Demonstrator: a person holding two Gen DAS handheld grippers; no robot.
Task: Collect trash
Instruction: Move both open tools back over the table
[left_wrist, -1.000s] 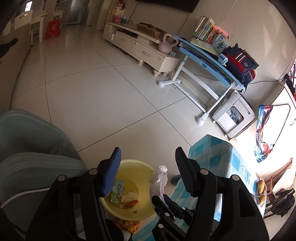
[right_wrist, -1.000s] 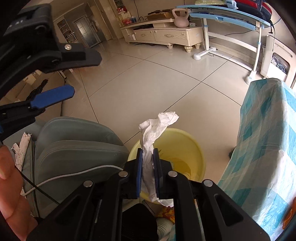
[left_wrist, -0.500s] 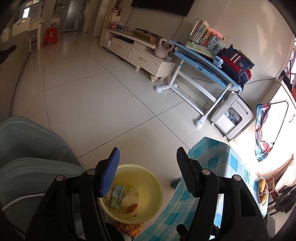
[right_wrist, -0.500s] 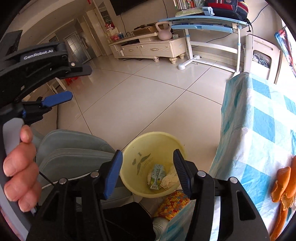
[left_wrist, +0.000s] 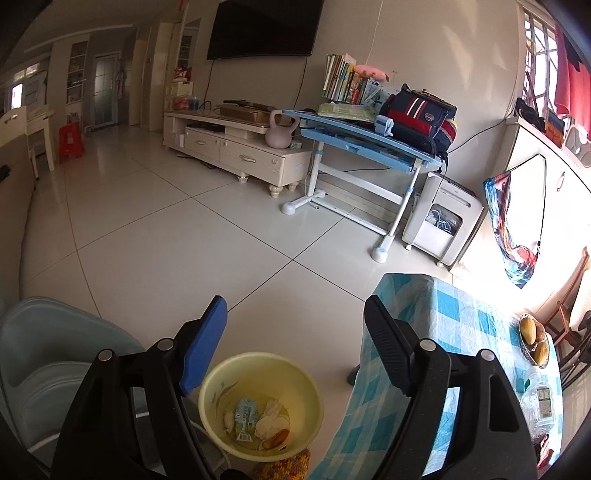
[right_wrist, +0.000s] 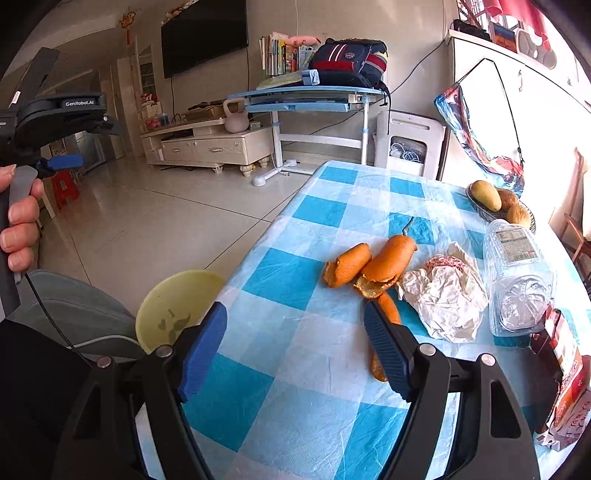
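Note:
A yellow basin (left_wrist: 260, 402) on the floor beside the table holds a small carton, crumpled tissue and peel. My left gripper (left_wrist: 295, 314) hangs above it, jaws opening, nothing between them. My right gripper (right_wrist: 295, 321) is over the blue-checked tablecloth (right_wrist: 295, 280), jaws opening and empty. Ahead of it lie orange peels (right_wrist: 369, 266), a crumpled white wrapper (right_wrist: 447, 295), a clear plastic bottle (right_wrist: 517, 277) on its side and a red packet (right_wrist: 565, 380). The basin's rim (right_wrist: 177, 302) shows at the table's left edge. A hand (right_wrist: 18, 225) holds the left gripper's handle.
A grey-green cushioned seat (left_wrist: 48, 354) stands left of the basin. A bowl of fruit (right_wrist: 498, 203) sits at the table's far right. Across the tiled floor are a TV cabinet (left_wrist: 236, 147), a blue desk (left_wrist: 369, 147) and a white appliance (left_wrist: 443, 229).
The right gripper let go of the white tissue over the basin, opened, and swung right over the table. The left gripper rose a little and opened wider.

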